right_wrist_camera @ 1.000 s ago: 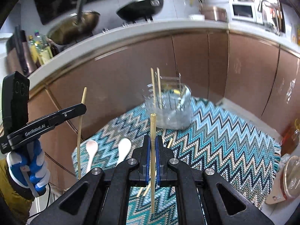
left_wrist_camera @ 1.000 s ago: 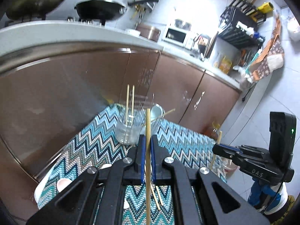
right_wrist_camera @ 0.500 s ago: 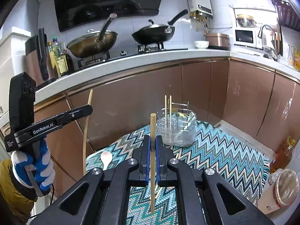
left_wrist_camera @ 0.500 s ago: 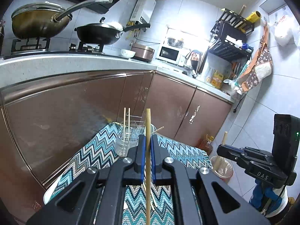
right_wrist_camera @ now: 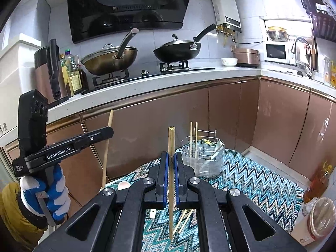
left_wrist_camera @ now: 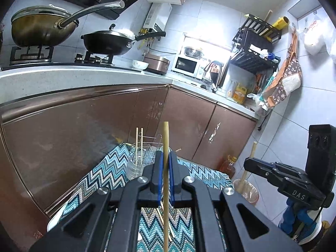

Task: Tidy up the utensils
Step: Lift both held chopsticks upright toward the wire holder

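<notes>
Left gripper (left_wrist_camera: 165,180) raised above zigzag cloth (left_wrist_camera: 105,180), pointing toward utensil holder (left_wrist_camera: 145,161). Jaws narrow, pinching one chopstick (left_wrist_camera: 166,147) upright between blue pads.

Right gripper (right_wrist_camera: 171,178) also raised above same cloth, holder (right_wrist_camera: 202,159) ahead and to right of it. Jaws narrow, clamped on second chopstick (right_wrist_camera: 171,142), upright, lower end hanging free above cloth.

Holder stands at far edge of cloth, two thin sticks (right_wrist_camera: 193,138) upright inside, white spoon (right_wrist_camera: 218,147) leaning in it. Loose chopsticks (right_wrist_camera: 183,220) lie on cloth near side of holder.
</notes>
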The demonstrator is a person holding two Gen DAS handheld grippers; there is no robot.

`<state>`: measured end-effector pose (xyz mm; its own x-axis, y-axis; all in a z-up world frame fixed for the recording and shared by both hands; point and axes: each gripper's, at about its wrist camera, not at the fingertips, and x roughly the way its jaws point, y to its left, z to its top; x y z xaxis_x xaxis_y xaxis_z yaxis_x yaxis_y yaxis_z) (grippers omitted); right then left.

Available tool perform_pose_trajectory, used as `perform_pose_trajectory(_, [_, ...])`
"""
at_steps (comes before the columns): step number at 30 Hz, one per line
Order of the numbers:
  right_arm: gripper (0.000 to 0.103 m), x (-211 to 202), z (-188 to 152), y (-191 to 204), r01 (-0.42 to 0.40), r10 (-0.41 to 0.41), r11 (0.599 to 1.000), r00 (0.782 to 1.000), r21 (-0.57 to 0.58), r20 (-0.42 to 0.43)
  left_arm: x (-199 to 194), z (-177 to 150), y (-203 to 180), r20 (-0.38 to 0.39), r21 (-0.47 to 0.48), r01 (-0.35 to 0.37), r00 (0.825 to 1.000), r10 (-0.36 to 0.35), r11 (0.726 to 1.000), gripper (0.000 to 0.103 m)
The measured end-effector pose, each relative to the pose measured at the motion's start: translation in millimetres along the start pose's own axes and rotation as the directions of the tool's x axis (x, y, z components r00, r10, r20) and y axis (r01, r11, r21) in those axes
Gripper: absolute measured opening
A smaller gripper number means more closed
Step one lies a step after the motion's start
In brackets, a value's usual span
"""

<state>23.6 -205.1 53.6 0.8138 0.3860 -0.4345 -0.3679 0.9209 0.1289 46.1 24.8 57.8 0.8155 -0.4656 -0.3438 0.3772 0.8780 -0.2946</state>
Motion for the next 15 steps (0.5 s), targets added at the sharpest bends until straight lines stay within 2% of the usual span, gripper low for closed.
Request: perform_pose_trajectory(15, [0.005, 31, 18, -17, -0.029, 0.028, 1.0, 0.999, 0.008, 0.022, 38, 16, 17, -0.006, -0.014, -0.022, 1.0, 0.022, 1.0, 0.005])
